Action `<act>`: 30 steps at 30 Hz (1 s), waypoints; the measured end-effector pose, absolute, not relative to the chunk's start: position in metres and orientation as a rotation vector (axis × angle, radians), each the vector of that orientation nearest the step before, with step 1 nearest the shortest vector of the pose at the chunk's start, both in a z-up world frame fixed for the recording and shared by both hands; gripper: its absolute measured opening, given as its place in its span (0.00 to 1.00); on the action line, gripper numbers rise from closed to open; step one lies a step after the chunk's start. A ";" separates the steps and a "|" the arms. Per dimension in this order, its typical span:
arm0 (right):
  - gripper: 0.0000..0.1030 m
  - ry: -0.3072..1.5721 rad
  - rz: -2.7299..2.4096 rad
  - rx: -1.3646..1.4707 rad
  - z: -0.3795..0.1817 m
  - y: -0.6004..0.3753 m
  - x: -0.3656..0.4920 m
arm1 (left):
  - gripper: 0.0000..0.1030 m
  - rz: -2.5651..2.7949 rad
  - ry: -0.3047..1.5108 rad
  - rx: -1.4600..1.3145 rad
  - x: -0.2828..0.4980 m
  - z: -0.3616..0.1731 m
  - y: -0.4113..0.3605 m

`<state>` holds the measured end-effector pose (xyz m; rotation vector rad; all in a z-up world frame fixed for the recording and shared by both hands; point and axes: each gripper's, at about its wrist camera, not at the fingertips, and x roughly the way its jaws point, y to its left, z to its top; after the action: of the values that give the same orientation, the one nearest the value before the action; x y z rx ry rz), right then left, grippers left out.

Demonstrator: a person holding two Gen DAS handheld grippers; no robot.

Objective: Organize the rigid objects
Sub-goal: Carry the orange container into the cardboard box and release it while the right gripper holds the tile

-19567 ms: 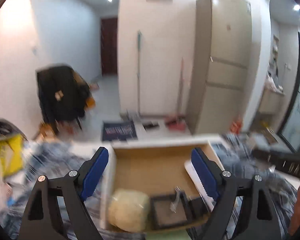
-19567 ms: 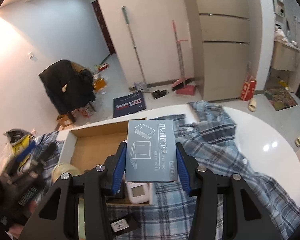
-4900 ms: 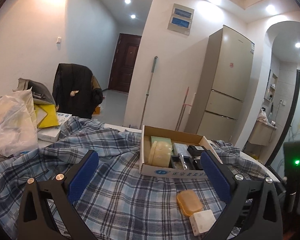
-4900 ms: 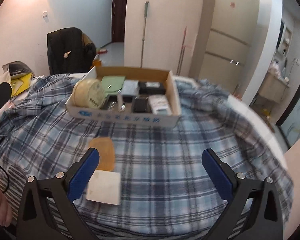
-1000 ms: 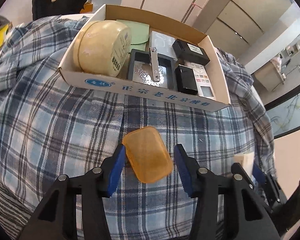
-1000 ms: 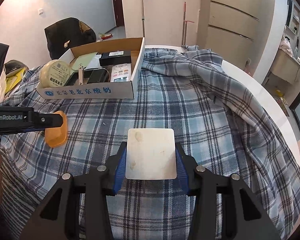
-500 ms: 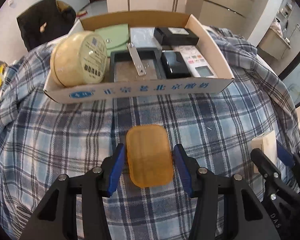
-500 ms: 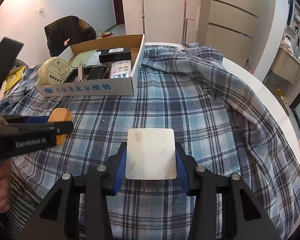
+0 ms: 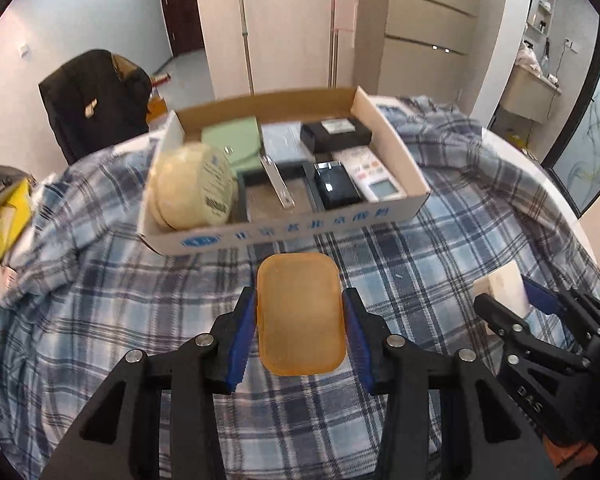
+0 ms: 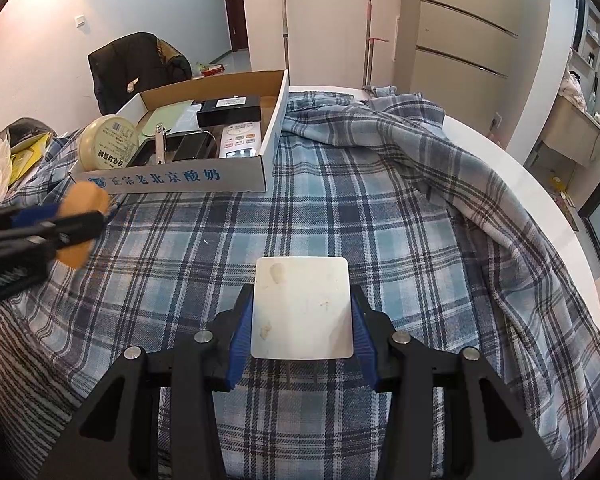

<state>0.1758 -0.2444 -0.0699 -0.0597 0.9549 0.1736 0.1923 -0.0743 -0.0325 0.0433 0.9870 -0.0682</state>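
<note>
My left gripper (image 9: 300, 312) is shut on an orange rounded case (image 9: 300, 314) and holds it above the plaid cloth, just in front of the cardboard box (image 9: 292, 230). My right gripper (image 10: 302, 308) is shut on a white square box (image 10: 302, 308), lifted over the cloth to the right of the cardboard box (image 10: 180, 180). The cardboard box holds a round cream tin (image 9: 194, 186), a green card (image 9: 232, 140), a black tray with a metal clip (image 9: 278, 184), black boxes (image 9: 336, 134) and a white remote (image 9: 374, 178). The left gripper with the orange case also shows in the right wrist view (image 10: 80, 224).
A blue plaid shirt (image 10: 380, 216) covers the round white table (image 10: 540, 188), bunched up at the right back. A yellow bag (image 9: 4, 212) and clutter lie at the left edge. A chair with a dark coat (image 9: 96, 96) stands behind; a fridge (image 10: 460, 48) and mops are further back.
My left gripper has lifted and levelled with the orange case, so the cardboard box now sits further ahead. The right gripper still holds the white box, barely moved.
</note>
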 end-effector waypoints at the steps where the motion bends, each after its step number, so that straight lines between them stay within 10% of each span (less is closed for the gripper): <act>1: 0.43 0.954 0.174 -0.059 -0.069 -0.245 0.176 | 0.44 -0.065 0.977 0.042 0.192 -0.028 -0.072; 30: 0.43 0.893 0.147 -0.006 -0.032 -0.258 0.216 | 0.44 -0.045 0.989 0.144 0.312 -0.040 -0.090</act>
<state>0.2163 -0.2582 -0.0321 -0.0063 0.8932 0.1465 0.3118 -0.0899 -0.0397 0.1437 0.9891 -0.0448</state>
